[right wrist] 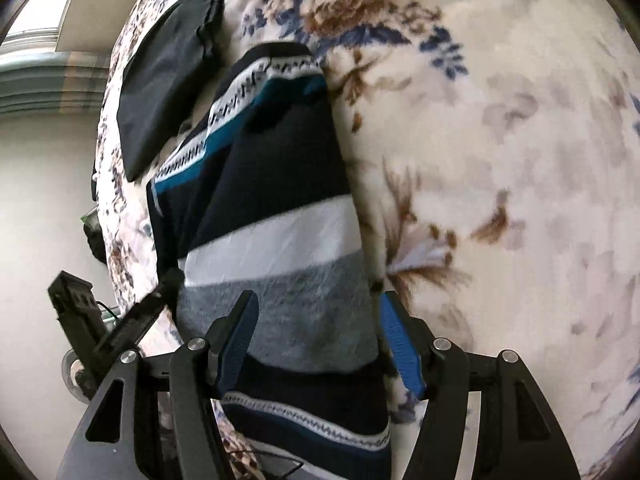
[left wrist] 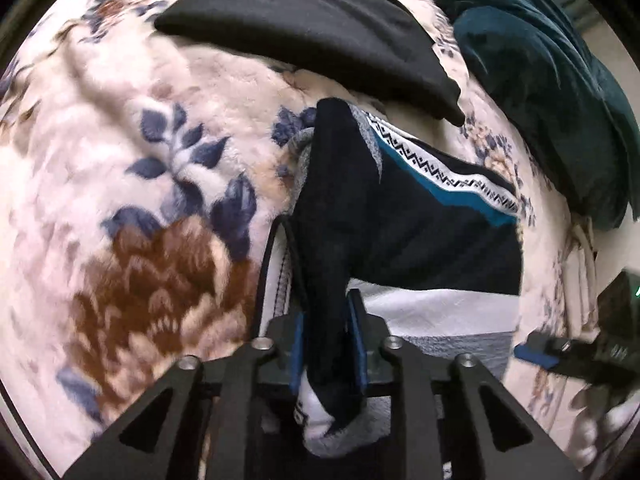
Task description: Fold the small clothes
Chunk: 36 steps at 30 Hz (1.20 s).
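A small navy sweater (left wrist: 420, 232) with white, grey and teal stripes lies on the floral blanket (left wrist: 120, 160). My left gripper (left wrist: 328, 346) is shut on a bunched fold of its edge, which stands up between the blue pads (left wrist: 298, 354). In the right wrist view the sweater (right wrist: 280, 184) stretches away from me, and my right gripper (right wrist: 318, 324) is open, its fingers straddling the grey stripe at the near end. The left gripper (right wrist: 160, 294) shows there at the sweater's left edge. One blue-tipped right finger (left wrist: 534, 354) enters the left wrist view at the right.
A folded black garment (left wrist: 312, 28) (right wrist: 168, 72) lies just beyond the sweater. A dark teal velvet cloth (left wrist: 540, 80) is heaped at the back right. The blanket (right wrist: 500, 160) spreads wide to the right of the sweater. The bed's edge and a pale wall (right wrist: 40, 184) are on the left.
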Motion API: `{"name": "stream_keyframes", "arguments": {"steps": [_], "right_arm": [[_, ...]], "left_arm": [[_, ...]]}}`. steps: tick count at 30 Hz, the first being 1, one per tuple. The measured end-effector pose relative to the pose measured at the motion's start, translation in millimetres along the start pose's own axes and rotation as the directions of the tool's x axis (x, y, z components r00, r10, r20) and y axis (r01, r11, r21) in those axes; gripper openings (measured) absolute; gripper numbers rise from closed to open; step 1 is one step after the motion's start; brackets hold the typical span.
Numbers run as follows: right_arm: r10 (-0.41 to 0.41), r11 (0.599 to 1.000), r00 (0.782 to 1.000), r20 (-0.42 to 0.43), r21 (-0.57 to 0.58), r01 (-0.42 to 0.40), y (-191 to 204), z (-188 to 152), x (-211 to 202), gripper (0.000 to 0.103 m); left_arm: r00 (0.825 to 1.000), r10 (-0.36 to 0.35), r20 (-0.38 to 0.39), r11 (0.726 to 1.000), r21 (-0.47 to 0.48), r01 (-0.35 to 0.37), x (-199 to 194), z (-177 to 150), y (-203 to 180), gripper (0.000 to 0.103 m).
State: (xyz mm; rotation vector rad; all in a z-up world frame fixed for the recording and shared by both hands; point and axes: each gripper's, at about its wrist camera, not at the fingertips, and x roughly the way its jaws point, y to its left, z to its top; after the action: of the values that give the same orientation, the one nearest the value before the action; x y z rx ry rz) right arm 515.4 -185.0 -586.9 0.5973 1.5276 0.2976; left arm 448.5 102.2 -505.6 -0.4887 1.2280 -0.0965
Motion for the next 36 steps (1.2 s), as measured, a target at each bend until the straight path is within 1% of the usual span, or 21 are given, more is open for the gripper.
{"name": "stream_keyframes", "arguments": {"steps": [1, 2, 3, 4, 5, 6, 7, 9, 11, 12, 15, 18, 19, 20, 22, 24, 26, 28, 31, 33, 36], "right_arm": [[0.002, 1.0, 1.0, -0.005, -0.002, -0.002, -2, -5, -2, 0.067], [0.003, 1.0, 1.0, -0.011, -0.003, -0.003, -4, -12, -4, 0.073], [0.005, 1.0, 1.0, -0.015, -0.004, -0.005, -4, -16, -5, 0.077], [0.012, 1.0, 1.0, -0.02, -0.008, -0.012, -6, -27, -7, 0.081], [0.011, 1.0, 1.0, -0.028, -0.013, -0.011, -6, -35, -8, 0.081], [0.005, 1.0, 0.999, -0.038, -0.017, -0.006, -8, -45, -10, 0.081], [0.0, 1.0, 0.999, -0.048, -0.021, -0.001, -8, -55, -11, 0.081], [-0.004, 1.0, 0.998, -0.066, -0.029, 0.002, -7, -72, -12, 0.082], [-0.01, 0.999, 0.996, -0.088, -0.047, 0.006, -6, -96, -14, 0.084], [-0.011, 0.998, 0.995, -0.096, -0.06, 0.005, -4, -112, -15, 0.084], [-0.014, 0.997, 0.994, -0.108, -0.073, 0.006, -1, -148, -19, 0.084], [-0.001, 0.999, 0.993, -0.118, -0.042, -0.004, -1, -194, -23, 0.084], [-0.002, 1.0, 0.993, -0.116, -0.028, -0.002, -3, -217, -26, 0.084], [-0.01, 1.0, 0.993, -0.114, -0.022, 0.007, -4, -230, -28, 0.084], [-0.032, 0.999, 0.994, -0.105, -0.001, 0.032, -9, -267, -33, 0.084], [-0.044, 0.998, 0.994, -0.103, 0.03, 0.048, -20, -299, -33, 0.084], [-0.054, 0.995, 0.993, -0.108, 0.081, 0.063, -42, -332, -24, 0.084], [-0.071, 0.99, 0.99, -0.118, 0.113, 0.085, -62, -353, -8, 0.084], [-0.073, 0.987, 0.987, -0.14, 0.134, 0.092, -86, -374, 19, 0.084], [-0.037, 0.985, 0.986, -0.164, 0.16, 0.064, -103, -389, 37, 0.084], [0.012, 0.986, 0.985, -0.171, 0.166, 0.017, -118, -403, 53, 0.084]], "left_arm": [[1.0, -0.015, 0.019, 1.0, -0.011, 0.015, -7, -3, -1, 0.022], [0.999, -0.018, 0.035, 1.0, -0.016, 0.018, -16, -9, -1, 0.029], [0.998, -0.012, 0.058, 1.0, -0.015, 0.013, -26, -14, -4, 0.034], [0.996, 0.009, 0.087, 1.0, -0.007, -0.009, -40, -24, -7, 0.053], [0.995, 0.029, 0.095, 1.0, -0.004, -0.029, -47, -29, -7, 0.083], [0.994, 0.05, 0.1, 0.999, -0.001, -0.05, -59, -39, -7, 0.095], [0.992, 0.059, 0.11, 0.998, -0.006, -0.058, -70, -49, -6, 0.099], [0.992, 0.044, 0.117, 0.999, -0.028, -0.041, -83, -65, -3, 0.099], [0.992, 0.049, 0.119, 0.998, -0.051, -0.043, -104, -90, 6, 0.099], [0.992, 0.045, 0.119, 0.998, -0.054, -0.039, -105, -98, 8, 0.099], [0.995, 0.054, 0.082, 0.996, -0.077, -0.047, -114, -129, 14, 0.099], [1.0, 0.016, 0.025, 0.994, -0.108, -0.013, -126, -168, 34, 0.099], [1.0, 0.007, 0.006, 0.993, -0.119, -0.006, -131, -183, 41, 0.099], [1.0, -0.01, -0.019, 0.992, -0.123, 0.007, -133, -199, 48, 0.099], [0.997, -0.01, -0.072, 0.995, -0.103, 0.003, -136, -230, 56, 0.099], [0.99, 0.009, -0.137, 0.999, -0.05, -0.016, -133, -263, 60, 0.099], [0.983, 0.019, -0.182, 1.0, -0.01, -0.021, -125, -287, 63, 0.098], [0.969, 0.044, -0.243, 0.999, 0.026, -0.039, -103, -313, 70, 0.098], [0.954, 0.057, -0.295, 0.998, 0.048, -0.045, -74, -337, 79, 0.098], [0.95, 0.041, -0.309, 0.999, 0.031, -0.033, -60, -347, 83, 0.098], [0.959, 0.032, -0.281, 0.999, 0.029, -0.025, -61, -355, 81, 0.098]]}}
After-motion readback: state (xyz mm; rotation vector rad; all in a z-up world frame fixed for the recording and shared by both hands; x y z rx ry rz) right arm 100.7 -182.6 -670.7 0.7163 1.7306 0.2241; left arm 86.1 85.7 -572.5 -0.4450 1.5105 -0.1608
